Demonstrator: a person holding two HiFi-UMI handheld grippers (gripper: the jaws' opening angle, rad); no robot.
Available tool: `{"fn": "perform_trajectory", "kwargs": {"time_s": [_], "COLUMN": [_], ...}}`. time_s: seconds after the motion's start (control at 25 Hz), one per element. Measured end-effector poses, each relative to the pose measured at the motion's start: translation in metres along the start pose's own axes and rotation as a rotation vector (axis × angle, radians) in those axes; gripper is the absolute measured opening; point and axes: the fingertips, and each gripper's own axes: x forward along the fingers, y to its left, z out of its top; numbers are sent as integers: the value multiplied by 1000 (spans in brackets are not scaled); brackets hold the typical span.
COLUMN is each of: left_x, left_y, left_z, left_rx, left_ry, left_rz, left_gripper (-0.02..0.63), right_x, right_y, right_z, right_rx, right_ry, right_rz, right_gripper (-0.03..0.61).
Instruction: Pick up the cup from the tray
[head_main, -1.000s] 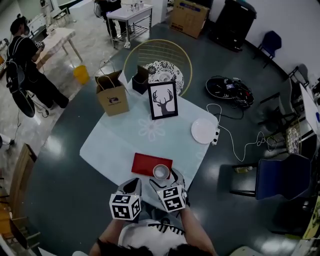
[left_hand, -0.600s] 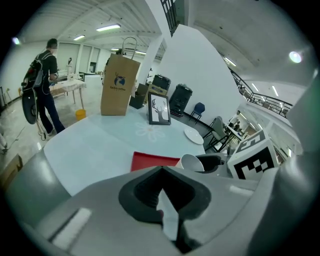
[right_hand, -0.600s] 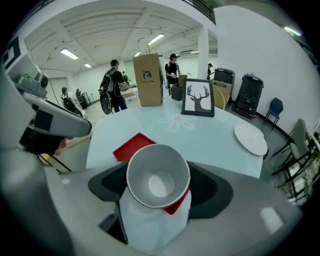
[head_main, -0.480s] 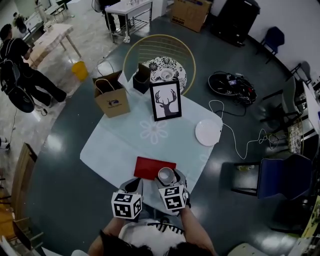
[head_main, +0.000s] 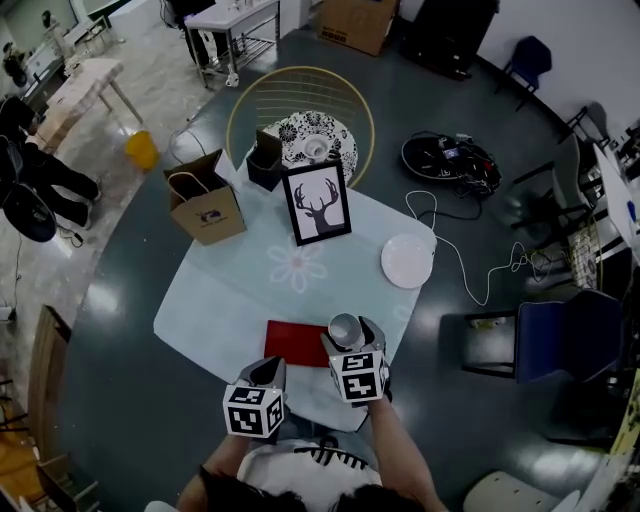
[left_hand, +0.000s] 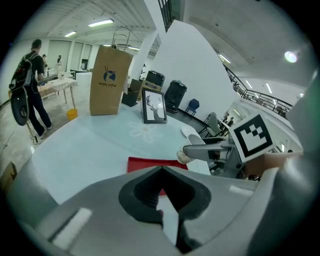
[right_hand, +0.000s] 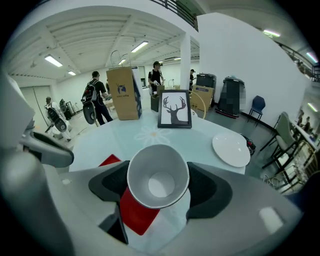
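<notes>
The white cup (right_hand: 158, 182) sits clamped between the jaws of my right gripper (head_main: 346, 334), lifted above the right end of the flat red tray (head_main: 297, 344). In the head view the cup (head_main: 344, 329) shows as a pale ring just past the tray's right edge. The left gripper view catches the cup (left_hand: 183, 156) from the side, held over the tray (left_hand: 148, 164). My left gripper (head_main: 266, 371) hovers near the table's front edge, left of the right one, shut with nothing in it.
On the pale round table (head_main: 230, 290) stand a framed deer picture (head_main: 317, 202), a brown paper bag (head_main: 207, 208), a dark box (head_main: 265, 161) and a white plate (head_main: 407, 261). A wire chair (head_main: 300, 105) is behind. A blue chair (head_main: 560, 335) stands right. People stand far left.
My right gripper has risen and shifted right with the cup, taking it off the red tray. The left gripper has stayed in place.
</notes>
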Motion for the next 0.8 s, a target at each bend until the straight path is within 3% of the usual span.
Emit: {"fn": "perform_trajectory", "kwargs": {"time_s": [0.28,0.64,0.8], "left_x": [9,20,23], "left_y": [6,23,33], "left_z": [9,14,20], "left_rx": [38,49,62], "left_ry": [28,74,83], "left_rz": [-23,-22,-20], "left_gripper": [1,1,1], "right_x": [21,55,63], "right_y": [-28,-49,-50], "right_z": [19,23,27], "right_rx": [97,86,118], "right_ry": [-17,45,21], "right_rz": [-46,-81,-72], "right_gripper": [377,377,382]}}
